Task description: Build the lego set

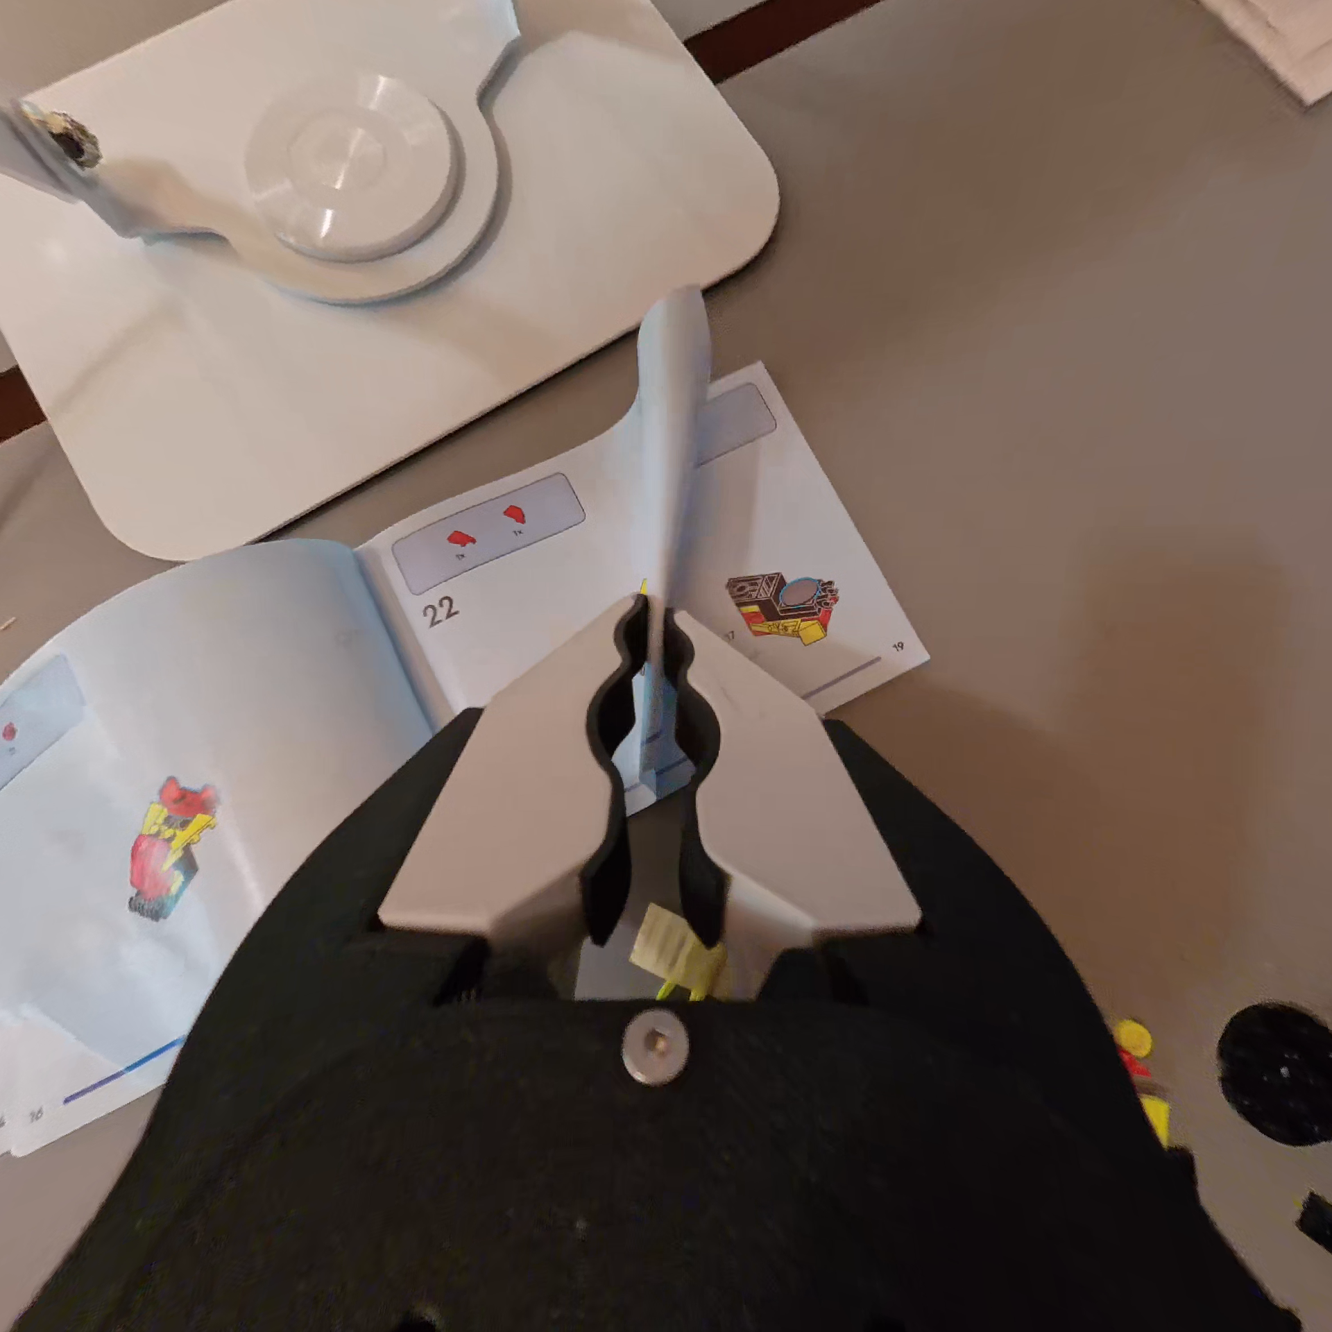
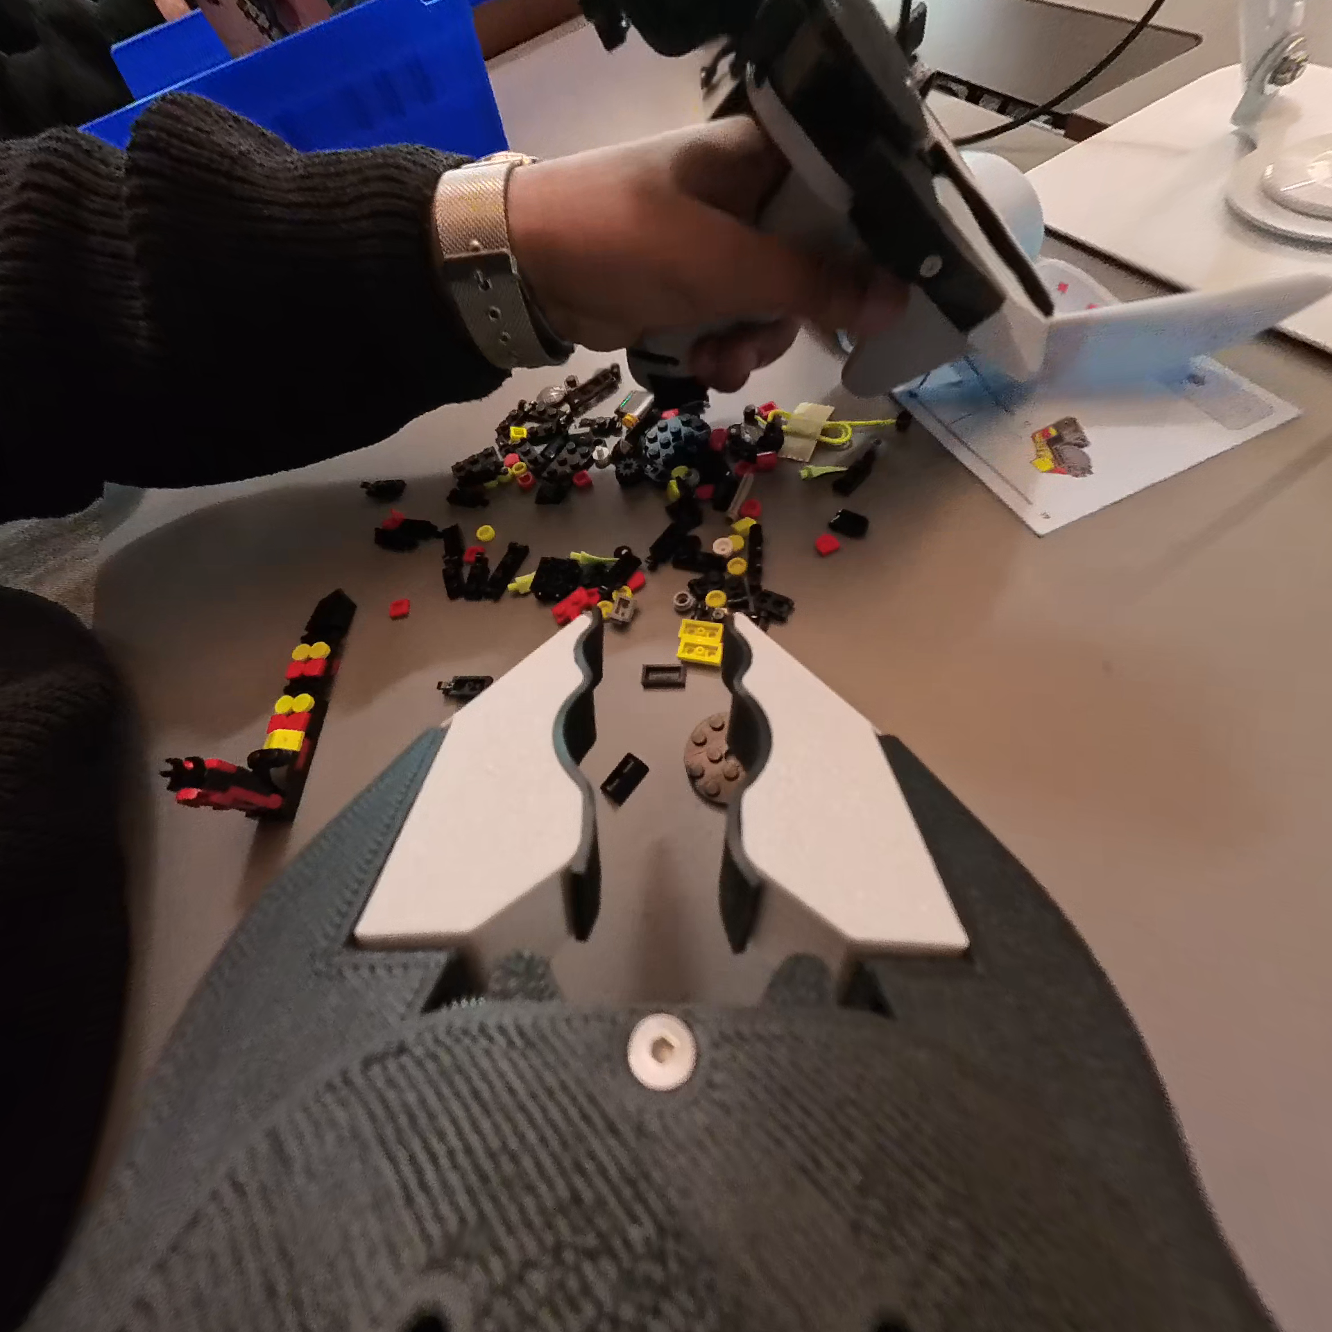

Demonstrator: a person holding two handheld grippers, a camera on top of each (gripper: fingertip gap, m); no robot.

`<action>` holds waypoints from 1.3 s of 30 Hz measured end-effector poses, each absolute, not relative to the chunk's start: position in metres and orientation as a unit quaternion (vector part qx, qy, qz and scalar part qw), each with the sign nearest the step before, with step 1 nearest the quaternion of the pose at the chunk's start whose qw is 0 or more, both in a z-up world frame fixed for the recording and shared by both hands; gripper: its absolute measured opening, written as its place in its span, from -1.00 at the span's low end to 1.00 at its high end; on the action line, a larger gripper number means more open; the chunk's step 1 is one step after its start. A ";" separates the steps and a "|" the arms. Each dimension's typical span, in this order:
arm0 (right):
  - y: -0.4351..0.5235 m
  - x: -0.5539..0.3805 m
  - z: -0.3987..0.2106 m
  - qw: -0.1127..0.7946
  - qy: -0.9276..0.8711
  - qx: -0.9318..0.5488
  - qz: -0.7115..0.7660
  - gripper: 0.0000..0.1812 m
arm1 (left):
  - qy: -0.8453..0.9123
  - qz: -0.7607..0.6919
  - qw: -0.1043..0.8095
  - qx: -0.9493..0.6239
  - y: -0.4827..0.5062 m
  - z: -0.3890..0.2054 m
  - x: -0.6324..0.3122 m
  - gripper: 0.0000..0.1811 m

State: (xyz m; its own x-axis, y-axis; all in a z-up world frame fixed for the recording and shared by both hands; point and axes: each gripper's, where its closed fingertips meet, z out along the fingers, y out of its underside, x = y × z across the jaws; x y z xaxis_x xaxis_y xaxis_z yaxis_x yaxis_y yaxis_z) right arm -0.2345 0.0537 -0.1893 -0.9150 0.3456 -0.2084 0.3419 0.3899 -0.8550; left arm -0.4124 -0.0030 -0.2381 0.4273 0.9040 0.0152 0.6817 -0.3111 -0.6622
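My left gripper (image 1: 654, 613) is shut on a page (image 1: 670, 447) of the open instruction booklet (image 1: 288, 685), holding the page lifted and standing on edge. The right wrist view shows that gripper (image 2: 1023, 339) with the raised page (image 2: 1168, 324) at the upper right, held by a hand in a black sleeve. My right gripper (image 2: 667, 634) is open and empty, low over the table. Between its fingers lie a small black plate (image 2: 624, 778) and a grey round plate (image 2: 713, 757). Yellow plates (image 2: 700, 641) lie just past its tips. A black, red and yellow partial build (image 2: 288, 721) lies to its left.
A pile of loose black, red and yellow bricks (image 2: 613, 490) spreads across the grey table. A white stand base (image 1: 324, 238) sits beyond the booklet. A blue bin (image 2: 324, 79) stands at the far left. A black wheel (image 1: 1276, 1074) and small bricks lie at the left view's lower right. My hands' fingertips stand some 20 cm from each other. To the black wheel (image 1: 1276, 1074): right tips about 5 cm, left tips about 20 cm.
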 end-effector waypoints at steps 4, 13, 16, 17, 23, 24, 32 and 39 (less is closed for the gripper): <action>0.054 -0.235 -0.190 0.003 -0.834 -0.207 0.512 -0.66 | -0.527 0.160 0.358 -0.754 -0.009 -0.221 -0.415 -0.96; 0.053 -0.235 -0.192 0.004 -0.836 -0.206 0.508 -0.66 | -0.631 0.082 0.478 -0.606 -0.089 -0.192 -0.422 -0.90; 0.053 -0.235 -0.192 0.007 -0.837 -0.205 0.508 -0.66 | -0.661 0.029 0.508 -0.551 -0.119 -0.194 -0.416 -0.83; 0.053 -0.235 -0.191 0.009 -0.836 -0.205 0.509 -0.67 | -0.668 0.020 0.511 -0.541 -0.128 -0.196 -0.413 -0.79; 0.053 -0.238 -0.191 0.016 -0.834 -0.207 0.512 -0.69 | -0.688 0.068 0.509 -0.513 -0.178 -0.194 -0.400 -0.60; 0.053 -0.239 -0.192 0.016 -0.835 -0.207 0.510 -0.69 | -0.681 0.090 0.509 -0.519 -0.180 -0.188 -0.398 -0.58; 0.052 -0.241 -0.197 0.023 -0.840 -0.208 0.500 -0.69 | -0.551 0.342 0.516 -0.559 -0.150 -0.098 -0.388 -0.50; 0.052 -0.240 -0.198 0.025 -0.843 -0.203 0.498 -0.70 | -0.503 0.302 0.413 -0.697 -0.080 -0.151 -0.389 -0.56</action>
State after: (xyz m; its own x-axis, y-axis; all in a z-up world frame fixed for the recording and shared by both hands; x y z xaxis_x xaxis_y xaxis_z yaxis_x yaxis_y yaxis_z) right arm -0.2397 0.0520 -0.1976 -0.9160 0.3677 -0.1603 0.3179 0.4217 -0.8492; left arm -0.3890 -0.0798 -0.1512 0.3115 0.9502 -0.0045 0.4523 -0.1524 -0.8788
